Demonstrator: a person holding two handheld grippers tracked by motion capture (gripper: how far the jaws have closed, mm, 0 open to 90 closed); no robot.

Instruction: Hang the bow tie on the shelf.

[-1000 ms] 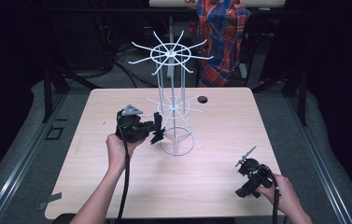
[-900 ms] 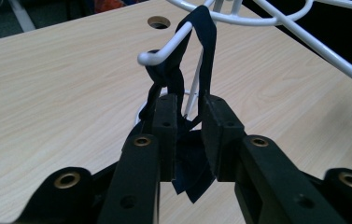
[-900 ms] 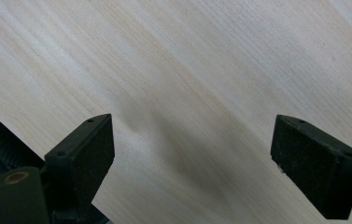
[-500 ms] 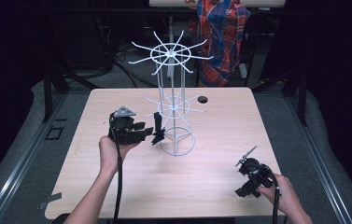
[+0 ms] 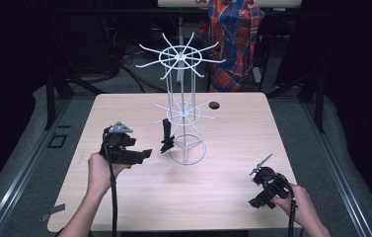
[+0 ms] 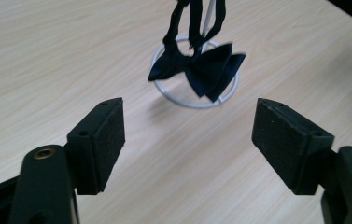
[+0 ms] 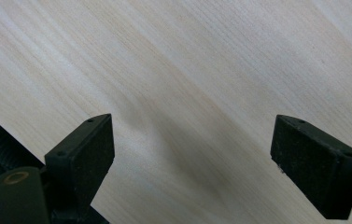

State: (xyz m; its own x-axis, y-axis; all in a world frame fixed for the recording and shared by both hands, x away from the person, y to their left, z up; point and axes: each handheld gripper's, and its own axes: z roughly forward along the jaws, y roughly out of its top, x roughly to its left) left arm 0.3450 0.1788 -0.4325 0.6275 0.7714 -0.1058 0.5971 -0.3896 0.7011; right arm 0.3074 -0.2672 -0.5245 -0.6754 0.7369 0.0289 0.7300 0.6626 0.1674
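Note:
A dark navy bow tie [image 5: 166, 139] hangs by its strap from a lower arm of the white wire rack [image 5: 181, 57], just above the rack's round base ring [image 5: 187, 153]. My left gripper [image 5: 144, 154] is held off to the left of the bow tie, apart from it, jaws open and empty. In the left gripper view the bow tie [image 6: 197, 67] dangles ahead of the open left gripper [image 6: 187, 123], in front of the base ring [image 6: 190, 101]. My right gripper [image 5: 262, 191] stays low at the table's front right, and the right gripper view shows the right gripper [image 7: 192, 140] open over bare wood.
The rack stands in the middle of the wooden table [image 5: 124, 207], with spokes reaching out at two levels. A small dark hole [image 5: 214, 105] marks the tabletop behind it. A person in a plaid shirt [image 5: 235, 39] stands beyond the far edge.
My left gripper has let go of the bow tie and drawn back to the left, leaving it hanging on the rack. The right gripper has not moved.

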